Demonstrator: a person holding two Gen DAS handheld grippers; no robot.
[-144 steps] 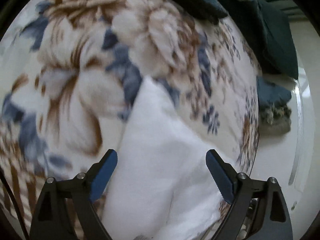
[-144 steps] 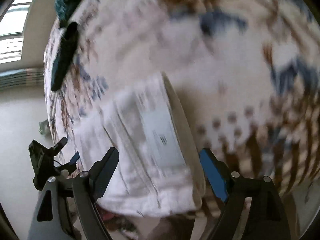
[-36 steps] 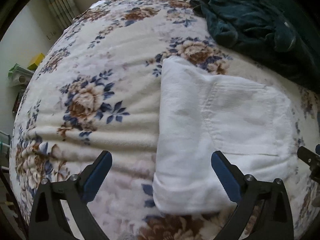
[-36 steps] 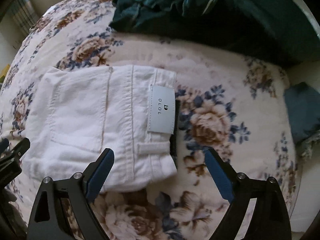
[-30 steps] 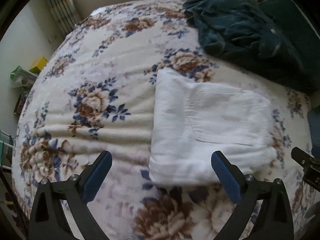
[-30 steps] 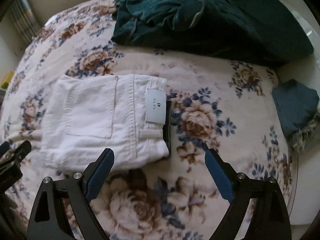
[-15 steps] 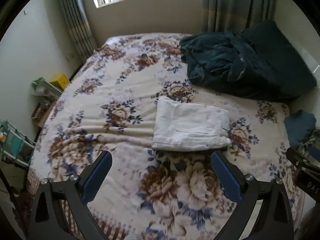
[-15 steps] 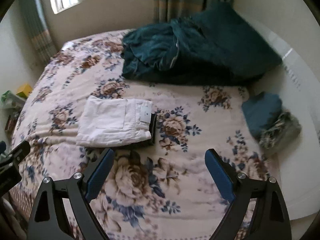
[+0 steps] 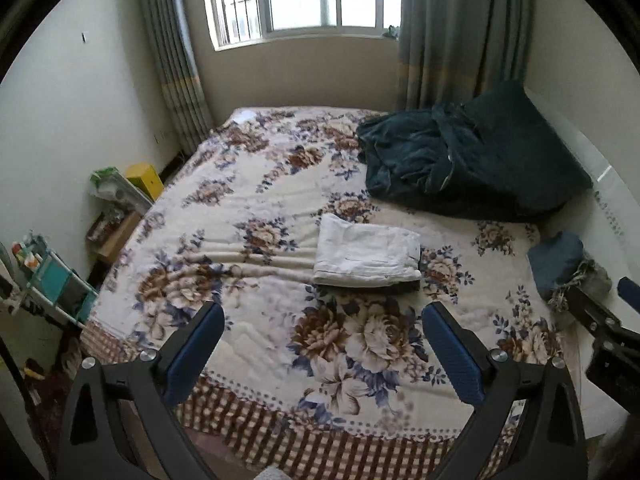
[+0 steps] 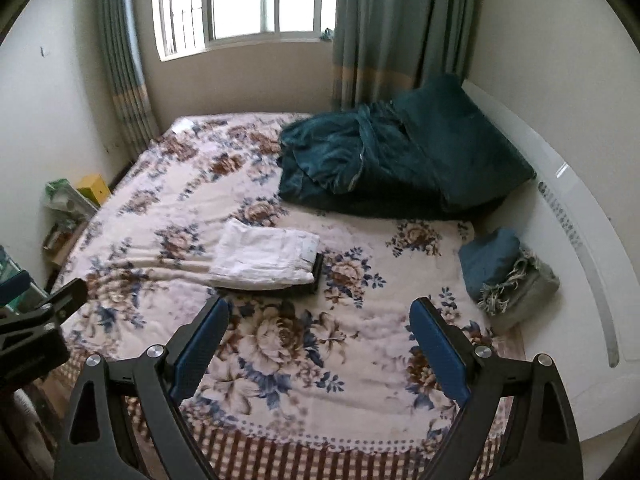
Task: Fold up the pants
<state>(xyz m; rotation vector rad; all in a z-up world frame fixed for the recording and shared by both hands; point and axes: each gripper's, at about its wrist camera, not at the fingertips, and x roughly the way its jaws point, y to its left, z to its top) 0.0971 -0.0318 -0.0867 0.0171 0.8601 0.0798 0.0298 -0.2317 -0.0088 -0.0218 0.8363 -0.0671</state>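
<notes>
The white pants lie folded into a flat rectangle in the middle of the floral bedspread, on top of a dark folded garment. They also show in the right wrist view. My left gripper is open and empty, held high above the foot of the bed, far from the pants. My right gripper is open and empty too, at the same height beside it.
A dark teal blanket and pillow are heaped at the bed's far right. A folded blue and grey stack sits at the right edge by the white headboard. Shelves and boxes stand along the left wall. A window with curtains is behind.
Both grippers have pulled far back and up from the folded pants, so the whole bed and room now show. The pants have not moved.
</notes>
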